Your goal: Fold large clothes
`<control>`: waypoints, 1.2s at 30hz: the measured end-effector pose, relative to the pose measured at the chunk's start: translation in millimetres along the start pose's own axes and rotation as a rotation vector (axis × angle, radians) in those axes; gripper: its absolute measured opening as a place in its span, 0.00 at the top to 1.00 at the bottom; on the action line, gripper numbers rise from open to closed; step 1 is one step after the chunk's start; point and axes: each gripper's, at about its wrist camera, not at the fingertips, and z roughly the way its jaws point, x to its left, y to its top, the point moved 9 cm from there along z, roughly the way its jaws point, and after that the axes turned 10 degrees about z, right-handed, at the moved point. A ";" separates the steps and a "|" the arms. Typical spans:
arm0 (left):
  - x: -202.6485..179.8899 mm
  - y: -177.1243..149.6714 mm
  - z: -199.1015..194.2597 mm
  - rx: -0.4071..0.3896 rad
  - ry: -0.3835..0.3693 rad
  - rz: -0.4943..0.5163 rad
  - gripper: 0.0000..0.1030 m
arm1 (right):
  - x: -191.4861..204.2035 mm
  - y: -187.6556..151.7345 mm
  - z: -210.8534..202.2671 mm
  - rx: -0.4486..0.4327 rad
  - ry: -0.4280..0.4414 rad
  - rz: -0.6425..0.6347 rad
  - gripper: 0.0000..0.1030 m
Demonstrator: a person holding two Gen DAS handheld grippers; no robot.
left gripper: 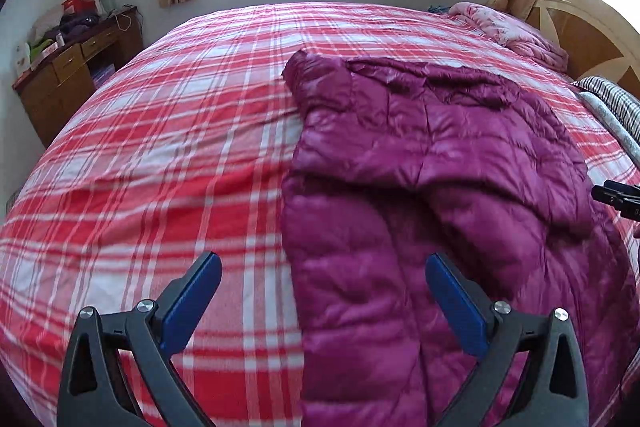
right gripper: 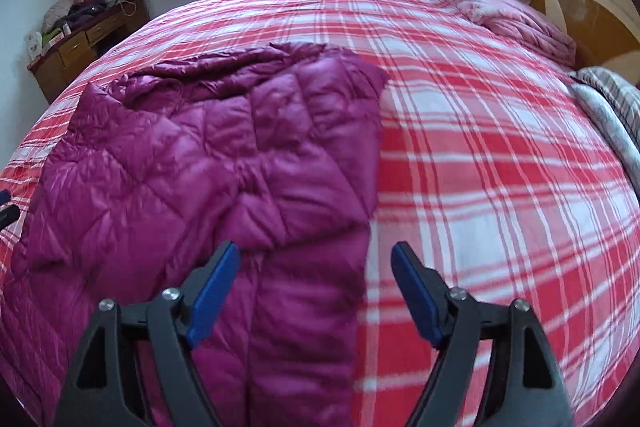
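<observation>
On the red plaid bedspread (left gripper: 160, 155) a magenta quilted down coat (left gripper: 420, 167) lies lengthwise, its collar end toward the window wall and its lower part running down toward the cameras. Both sleeves appear already folded in across the body, so the coat now reads as one long narrow panel with fairly straight side edges; that first stage looks done. What seems left is the crosswise fold, bringing hem toward collar, and then flattening the puffy stack, which will likely spring back. The left gripper (left gripper: 322, 287) hangs above the coat's left edge with its blue pads spread wide and nothing between them. The right gripper (right gripper: 316, 281) hangs above the coat's right edge, likewise wide apart and empty. A pink blanket (right gripper: 516, 15) and a striped pillow (right gripper: 612, 95) sit by the headboard, well apart from the coat.
</observation>
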 end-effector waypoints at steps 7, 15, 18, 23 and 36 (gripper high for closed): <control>-9.9 -47.7 -25.5 0.002 0.013 -0.030 0.01 | -20.6 -50.2 -33.0 -0.006 -0.015 0.049 0.22; -27.4 -109.2 -52.0 0.023 0.001 -0.004 0.01 | -31.6 -110.0 -58.1 0.014 -0.007 0.076 0.22; -31.3 -121.4 -60.5 0.018 0.004 0.010 0.01 | -35.7 -122.9 -64.2 0.017 0.004 0.098 0.22; -36.7 -132.3 -69.4 0.024 -0.017 0.004 0.01 | -34.5 -142.5 -71.4 0.019 0.012 0.097 0.22; -54.4 -151.3 -90.3 -0.017 -0.137 -0.027 0.02 | -25.8 -179.4 -92.3 0.046 0.100 0.089 0.55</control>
